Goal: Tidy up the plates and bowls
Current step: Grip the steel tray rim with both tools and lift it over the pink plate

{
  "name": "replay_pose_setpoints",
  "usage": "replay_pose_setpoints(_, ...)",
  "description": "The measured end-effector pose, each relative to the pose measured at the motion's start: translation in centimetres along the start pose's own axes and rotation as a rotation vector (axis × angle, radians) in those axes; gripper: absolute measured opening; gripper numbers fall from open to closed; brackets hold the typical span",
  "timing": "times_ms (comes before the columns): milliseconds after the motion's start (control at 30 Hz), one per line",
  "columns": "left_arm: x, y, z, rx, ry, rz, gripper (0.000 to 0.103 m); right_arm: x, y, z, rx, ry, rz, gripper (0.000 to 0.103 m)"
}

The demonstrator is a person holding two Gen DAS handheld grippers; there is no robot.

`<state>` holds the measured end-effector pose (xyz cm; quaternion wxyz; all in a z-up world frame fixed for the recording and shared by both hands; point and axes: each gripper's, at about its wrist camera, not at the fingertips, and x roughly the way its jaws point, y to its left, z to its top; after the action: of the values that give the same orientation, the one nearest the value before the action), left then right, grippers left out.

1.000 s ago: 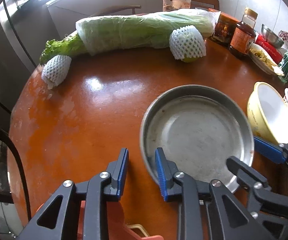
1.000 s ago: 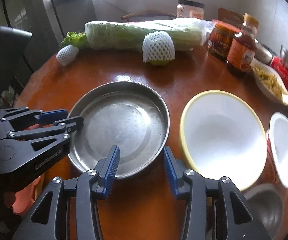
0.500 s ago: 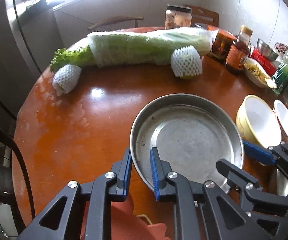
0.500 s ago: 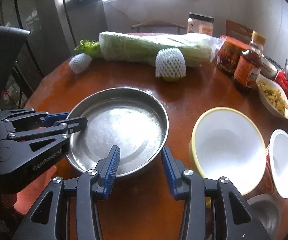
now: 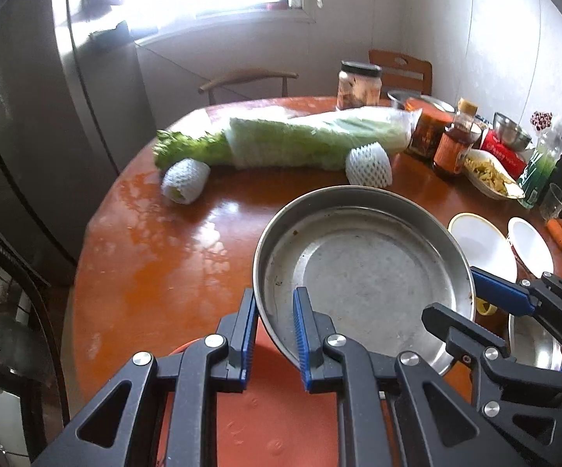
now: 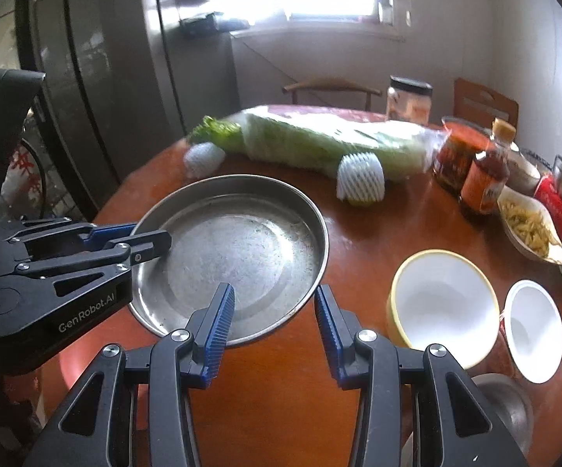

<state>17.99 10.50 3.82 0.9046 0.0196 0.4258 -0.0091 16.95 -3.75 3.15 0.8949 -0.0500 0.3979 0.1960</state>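
A round steel plate point(image 5: 366, 268) hangs above the brown table point(image 5: 156, 264), held by both grippers. My left gripper point(image 5: 275, 330) is shut on its near left rim, one pad inside and one outside. In the right wrist view the same plate point(image 6: 242, 253) has my right gripper point(image 6: 273, 323) shut across its near right rim; the left gripper point(image 6: 140, 239) bites the far left edge. The right gripper point(image 5: 471, 303) also shows at the plate's right side. A yellow bowl point(image 6: 442, 303) and a small white bowl point(image 6: 534, 327) stand on the table to the right.
A steel bowl point(image 6: 506, 401) sits at the near right edge. A wrapped cabbage point(image 5: 312, 140), two foam-netted fruits point(image 5: 368, 167), jars, a sauce bottle point(image 5: 456, 144) and a snack dish point(image 5: 491, 179) line the back and right. An orange-red round thing point(image 5: 265, 408) lies below the left gripper. A fridge point(image 5: 47, 116) stands left.
The left jaws closed onto the plate's rim. Both grippers rose with the plate, which has left the table; the table's objects now look farther away.
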Motion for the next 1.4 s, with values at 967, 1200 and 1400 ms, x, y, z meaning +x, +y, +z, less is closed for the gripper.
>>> replay_pose_setpoints(967,-7.1,4.9,-6.1,-0.073,-0.069,0.084,0.017,-4.6,8.1,-2.3,-0.108,-0.077,0.066,0.044)
replay_pose_setpoints(1200,-6.5,5.2,-7.4,-0.081,-0.054,0.088,0.017,-4.3,8.9,-3.5,-0.119,-0.066,0.068,0.044)
replay_pose_setpoints(1400,-5.5,5.3,-8.7,-0.093,-0.03,0.079,0.018,-3.7,9.4,-4.5,-0.13,-0.047,0.062,0.044)
